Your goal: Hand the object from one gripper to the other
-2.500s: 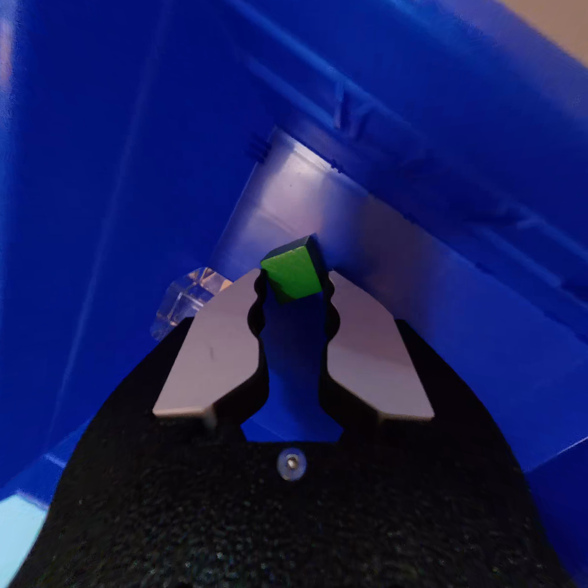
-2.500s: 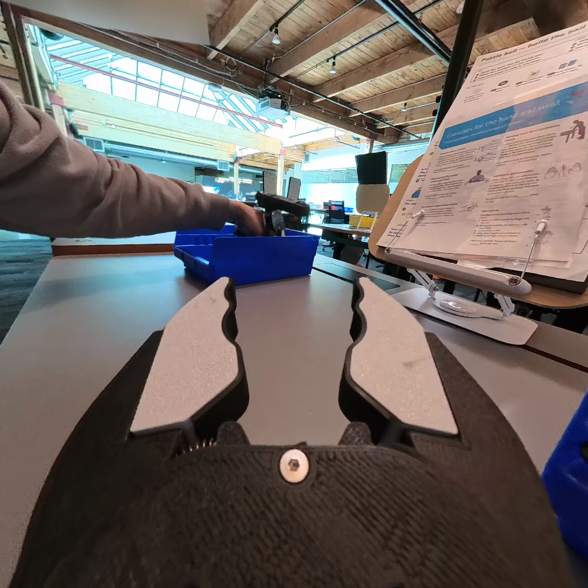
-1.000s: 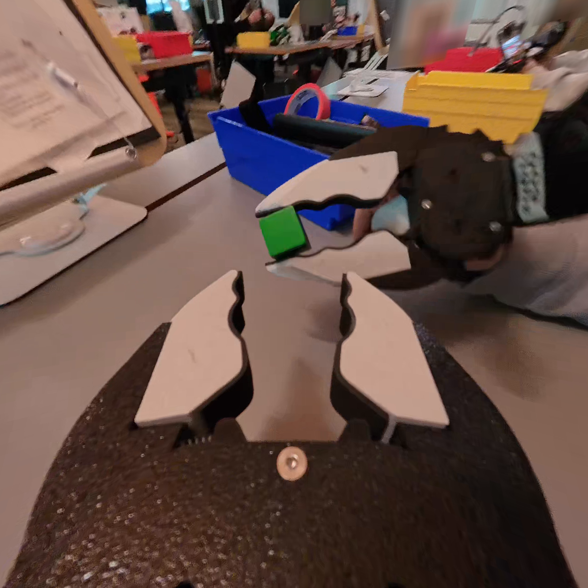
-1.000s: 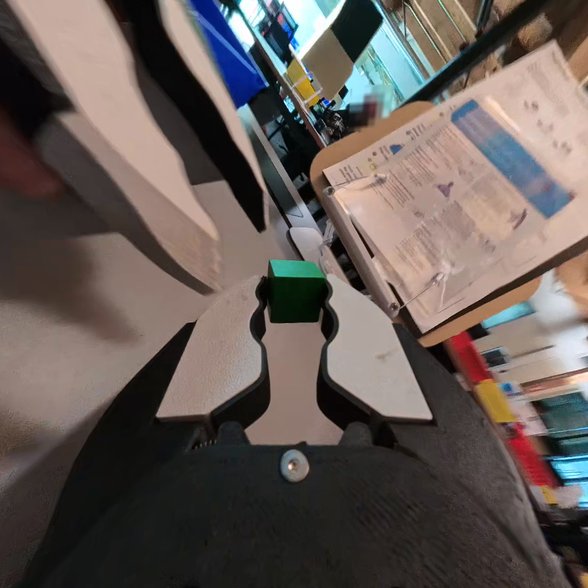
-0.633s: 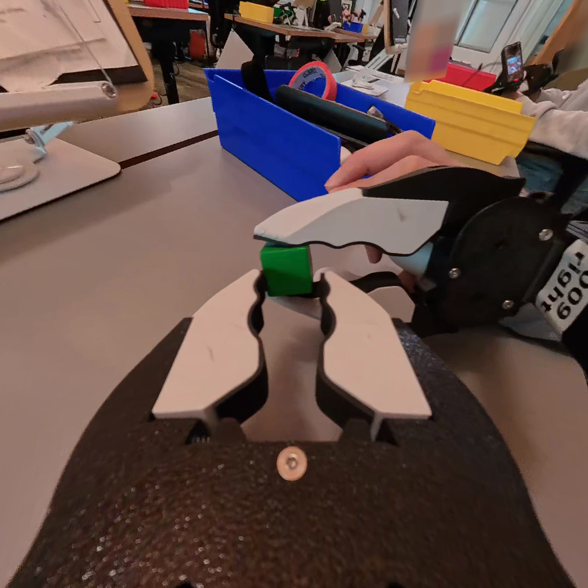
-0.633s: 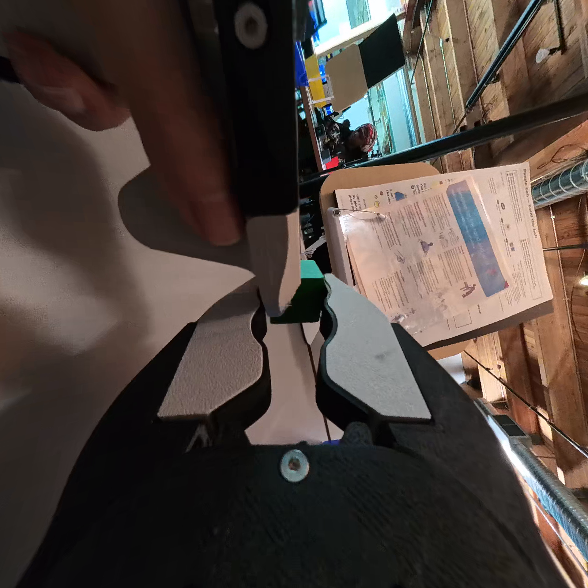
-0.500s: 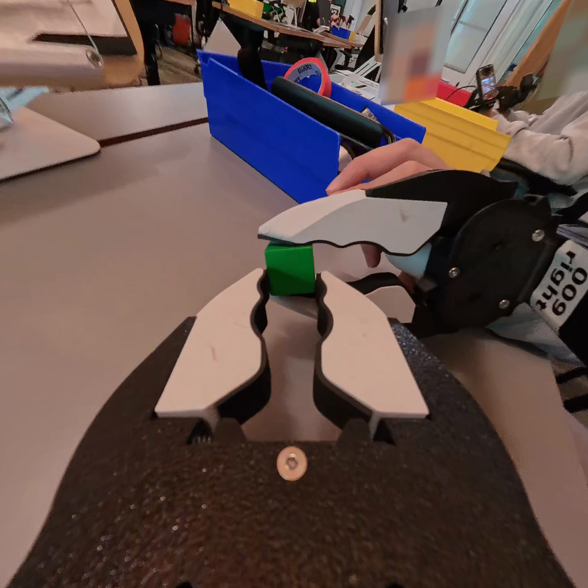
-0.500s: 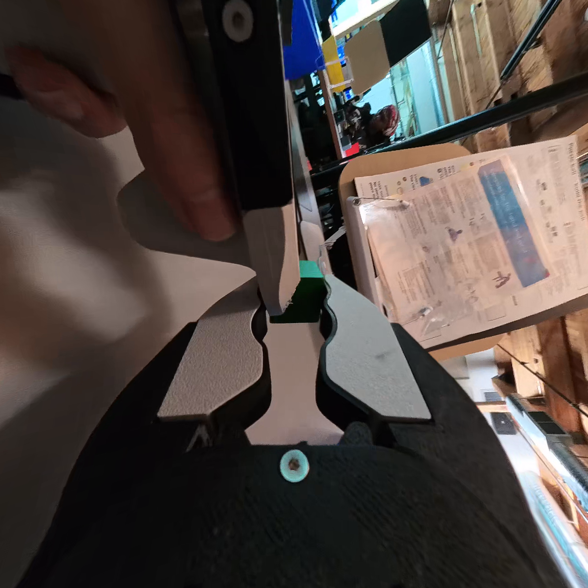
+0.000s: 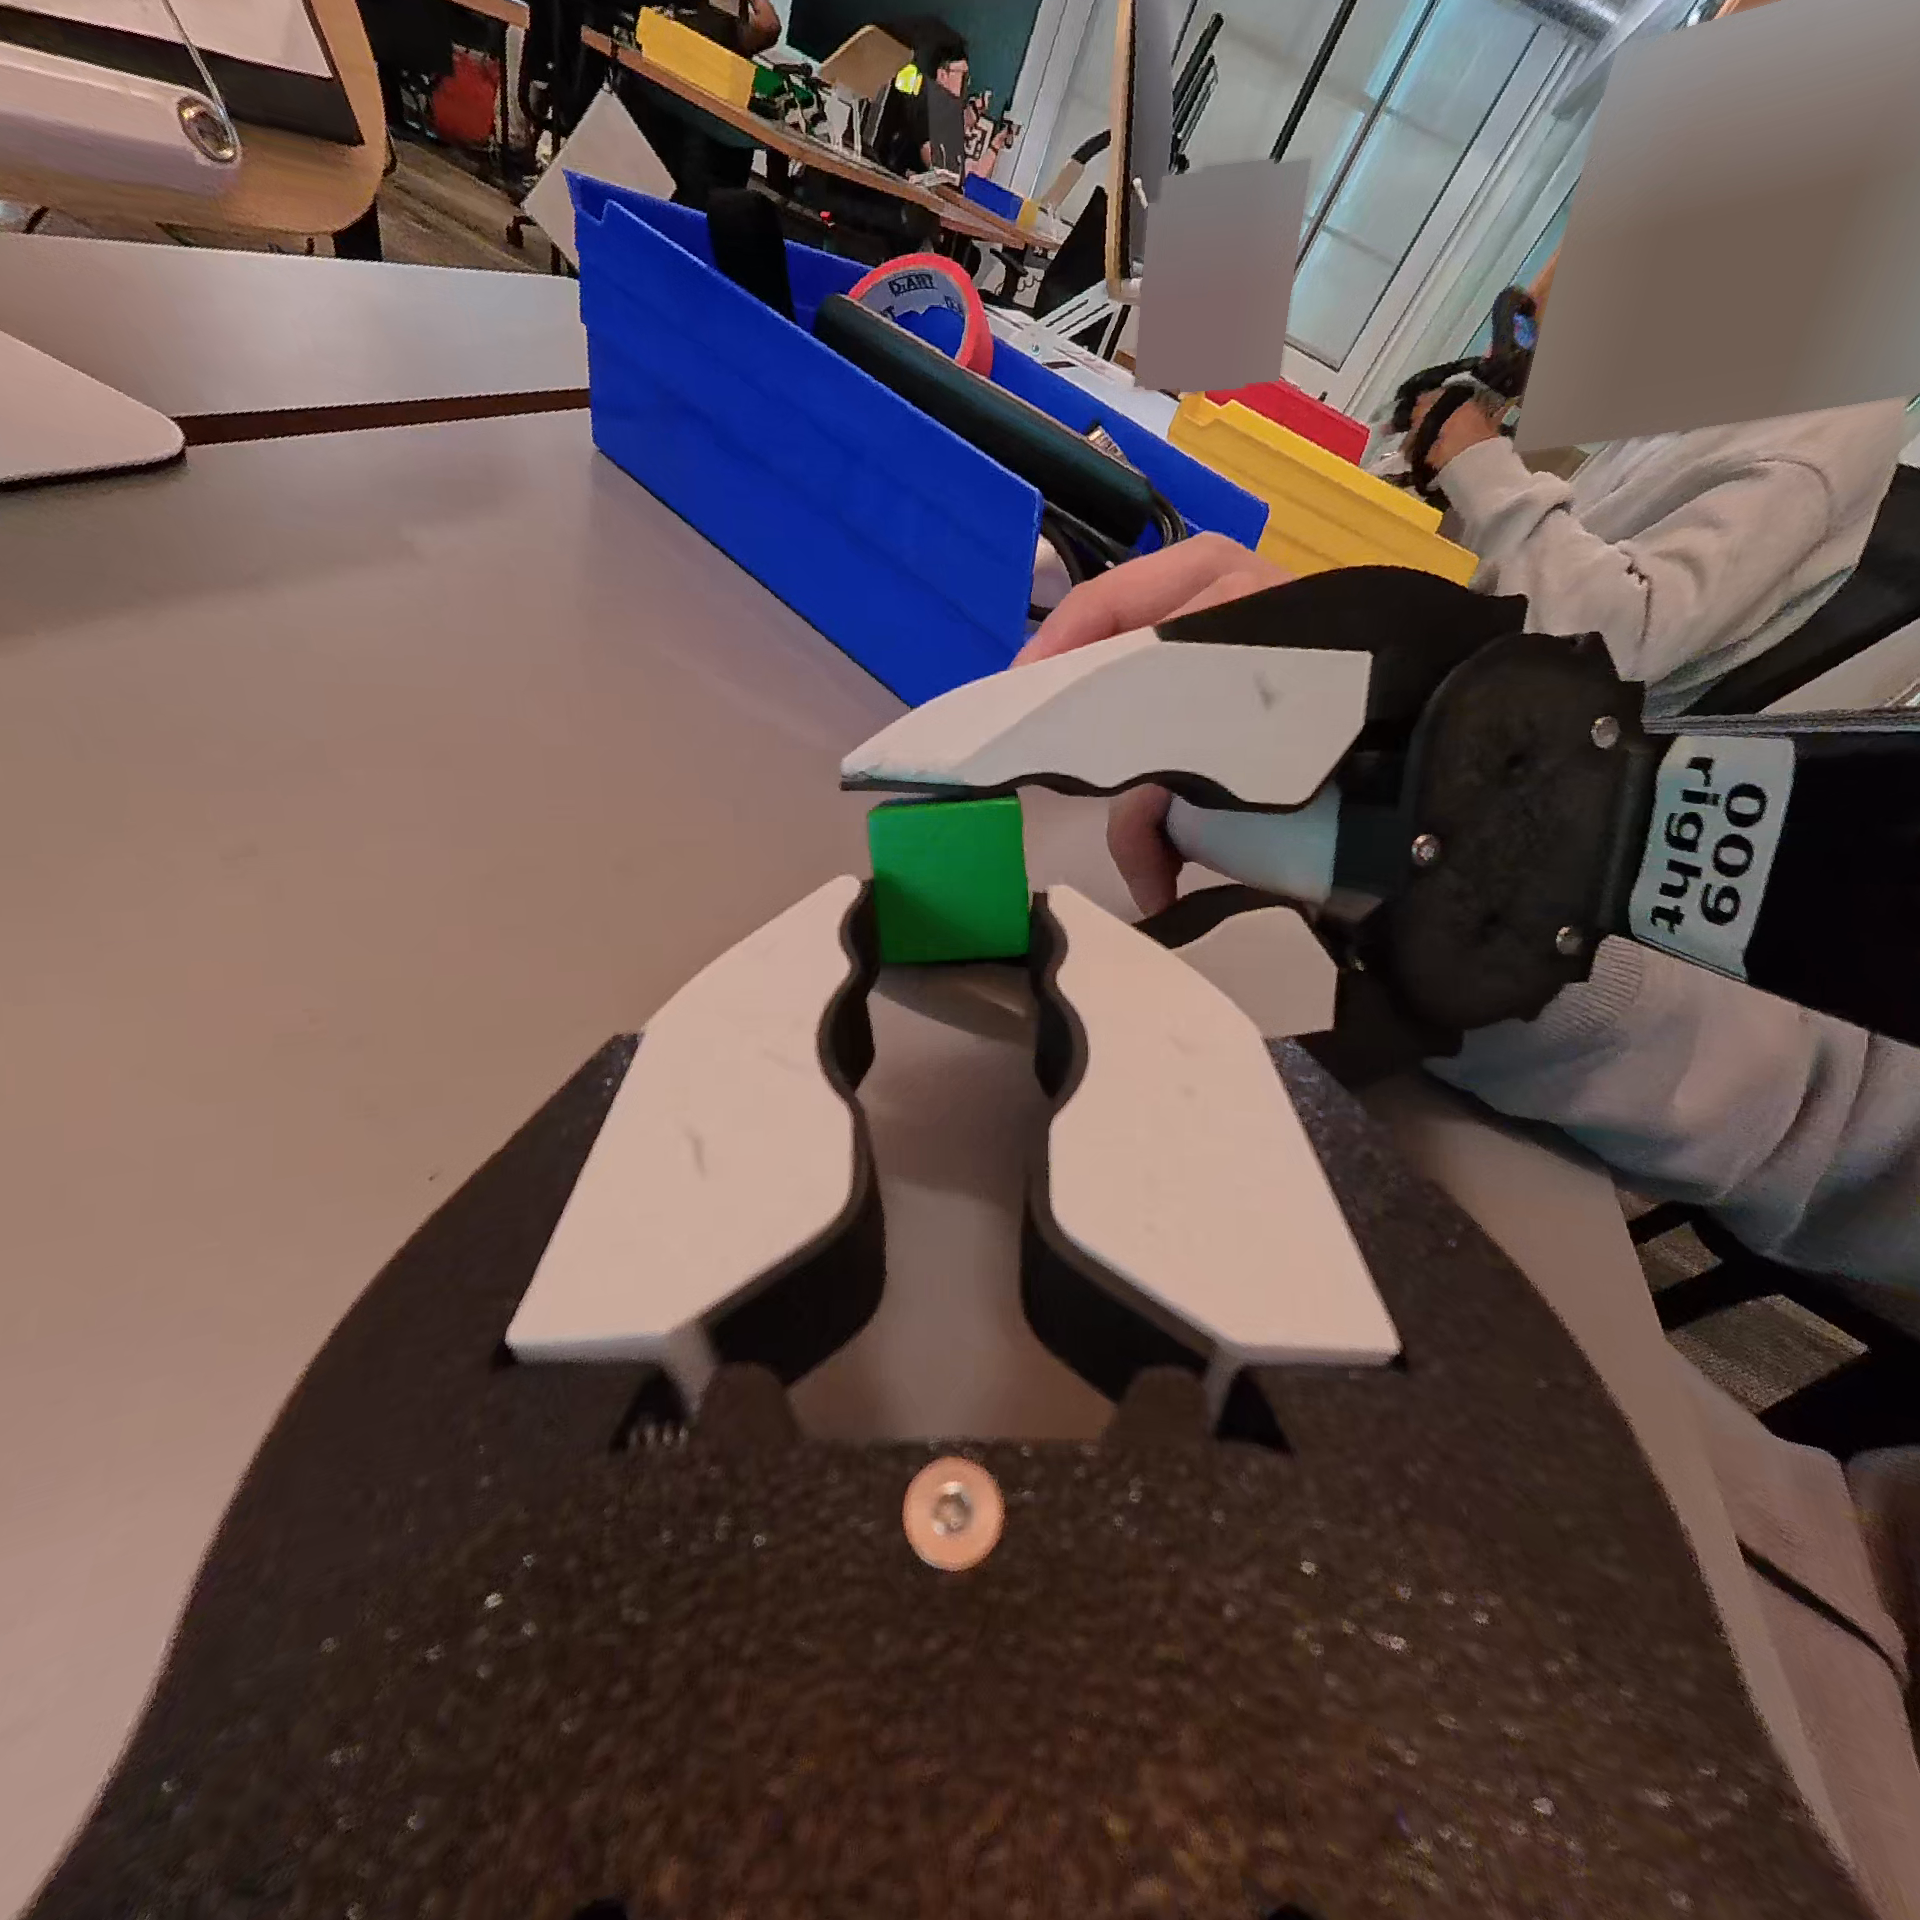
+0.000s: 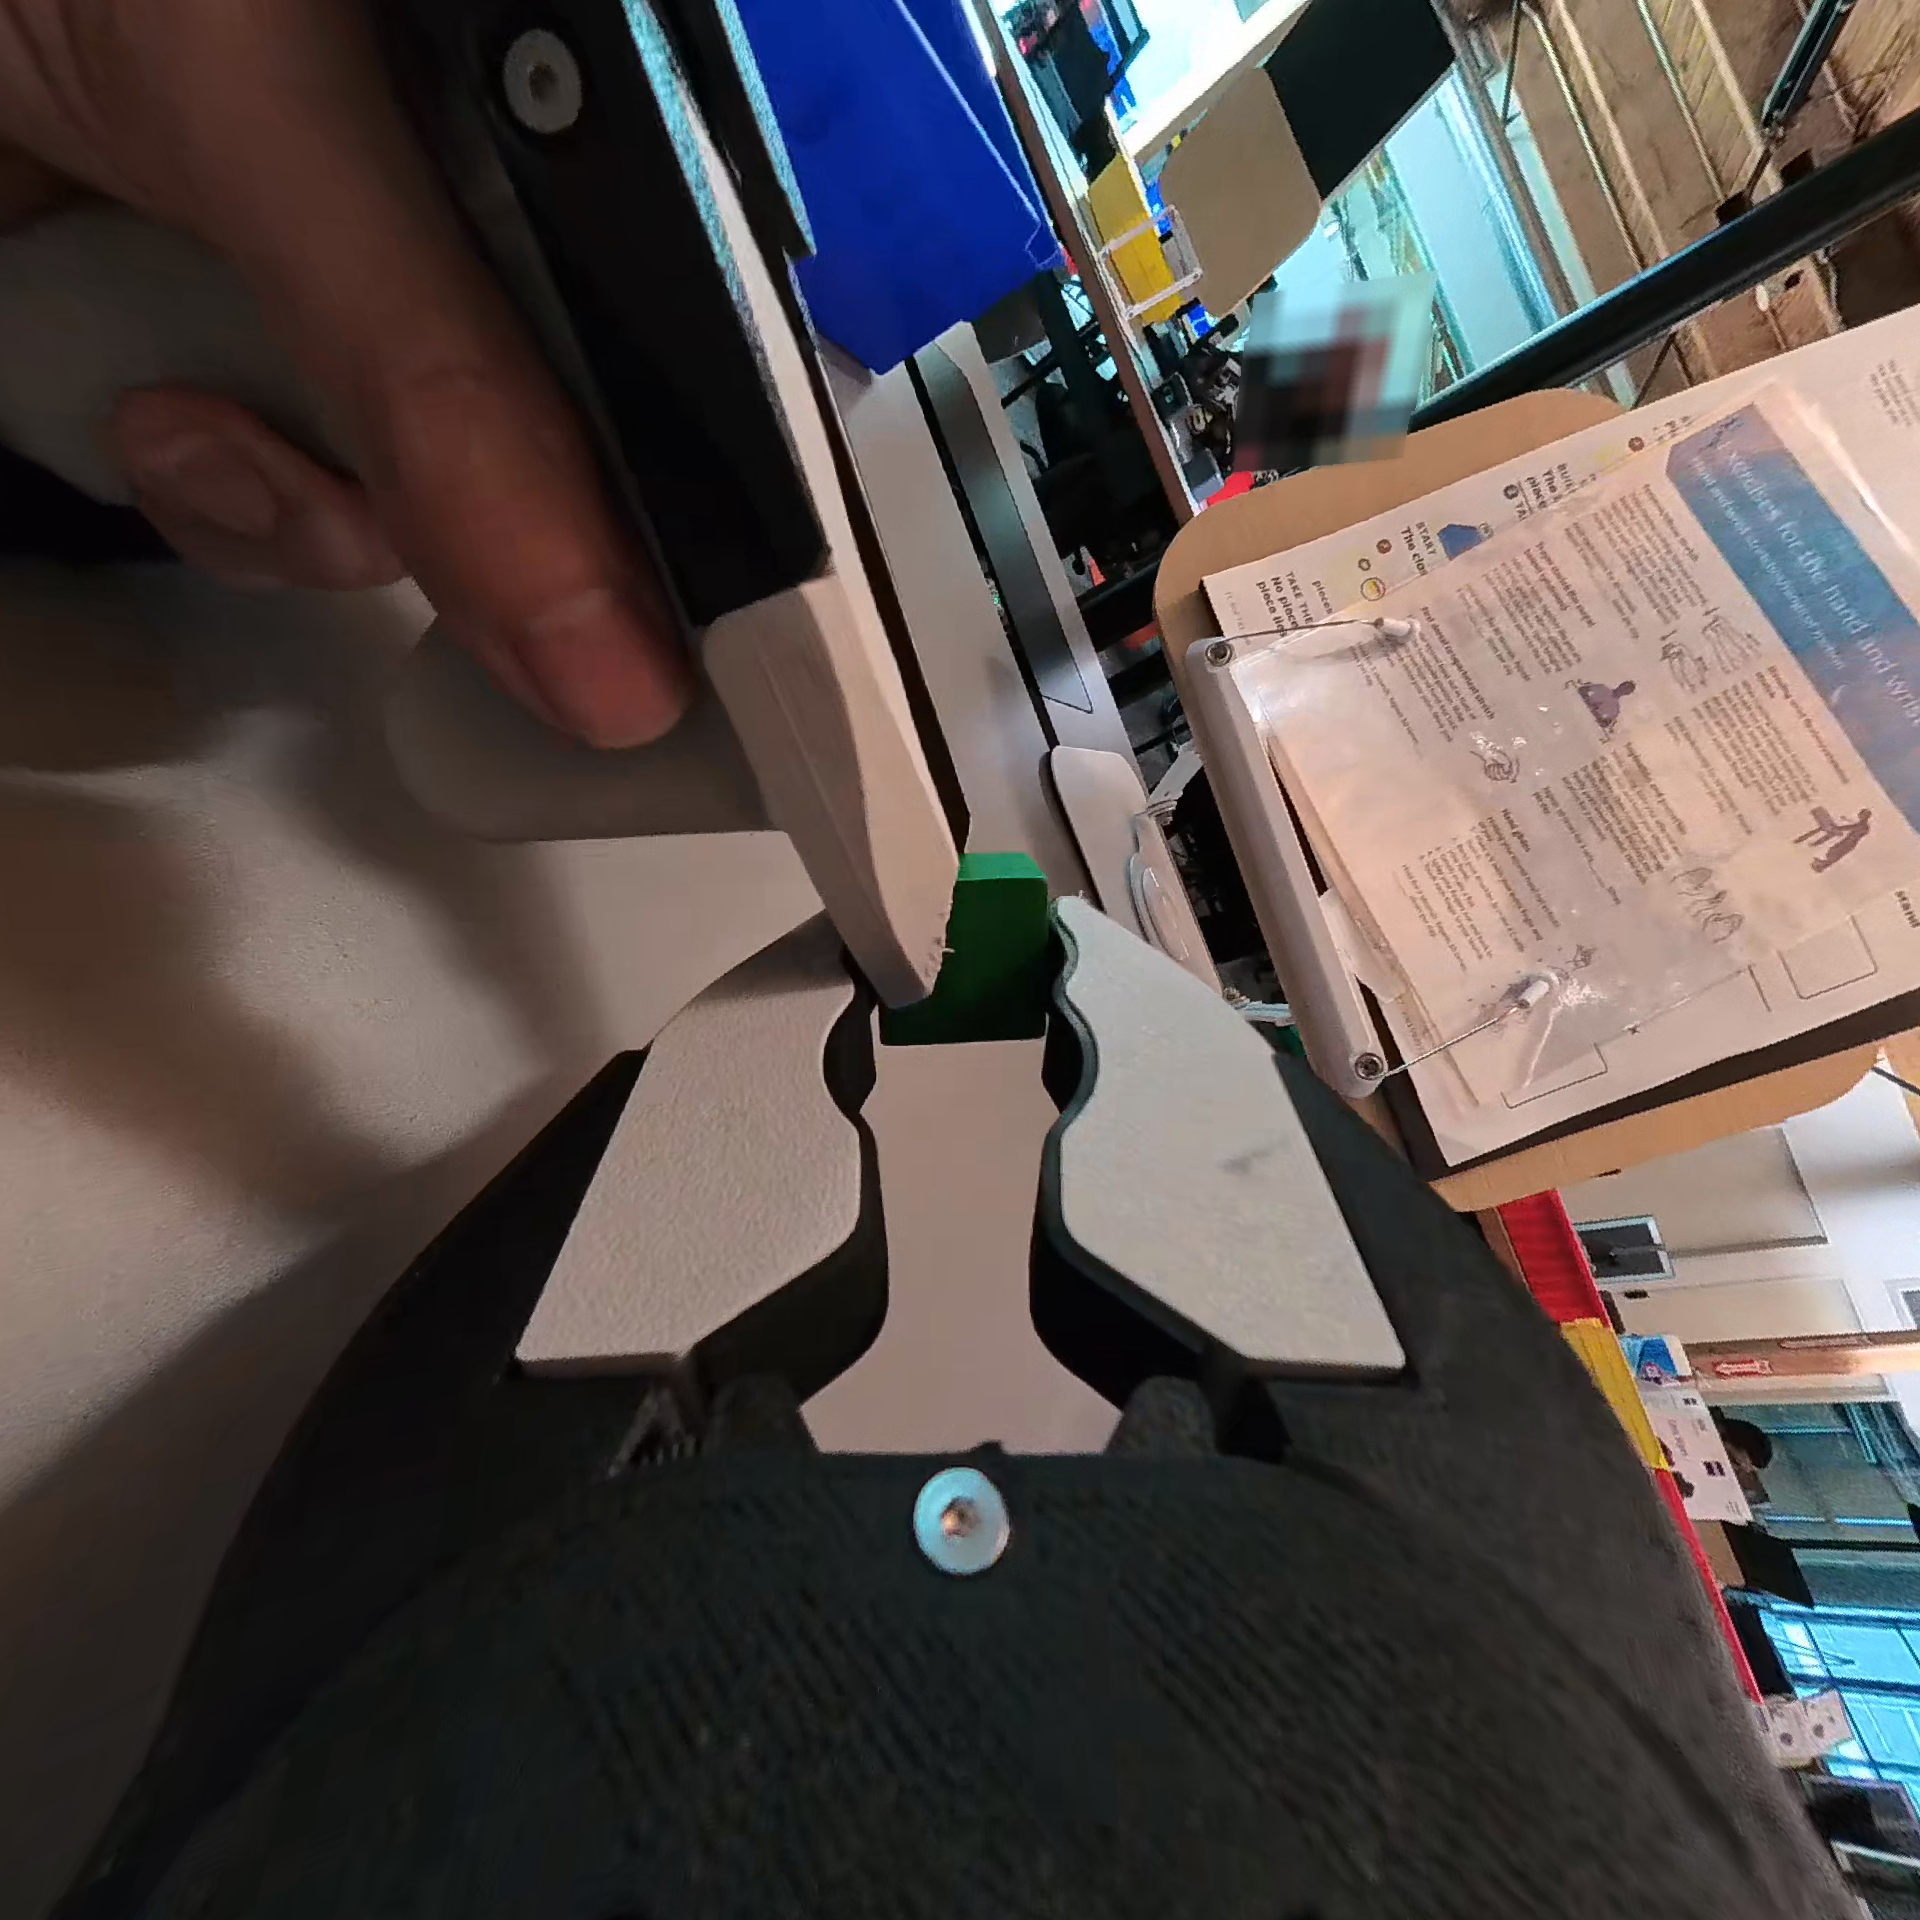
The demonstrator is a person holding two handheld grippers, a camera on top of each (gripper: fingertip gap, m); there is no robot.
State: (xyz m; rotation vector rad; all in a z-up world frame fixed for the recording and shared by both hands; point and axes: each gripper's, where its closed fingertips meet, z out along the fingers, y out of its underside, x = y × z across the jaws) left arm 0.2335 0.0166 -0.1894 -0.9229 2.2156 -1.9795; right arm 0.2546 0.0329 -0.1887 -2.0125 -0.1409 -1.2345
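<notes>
A green cube (image 9: 951, 883) is held above the grey table (image 9: 364, 727) where both grippers meet. My left gripper (image 9: 948, 906) is shut on its left and right faces at the fingertips. My right gripper comes in from the right in the left wrist view, turned on its side, with its upper finger (image 9: 1122, 717) lying on the cube's top and its lower finger mostly hidden under the cube. In the right wrist view my right gripper (image 10: 951, 971) is shut on the cube (image 10: 997, 956), and a left finger (image 10: 831, 748) crosses in front of it.
A blue bin (image 9: 810, 457) holding a red tape roll (image 9: 925, 312) and dark tools stands just behind the grippers. A yellow bin (image 9: 1320, 499) is beyond it. A document stand with papers (image 10: 1558, 779) stands on the table's far side. A person's sleeve (image 9: 1662, 1091) is at the right. Less than 4 cm separates the two grippers' tips.
A second ago only my right gripper held the cube and my left was open in front of it. My left gripper then moved in and shut on the cube. Both have shifted slightly since.
</notes>
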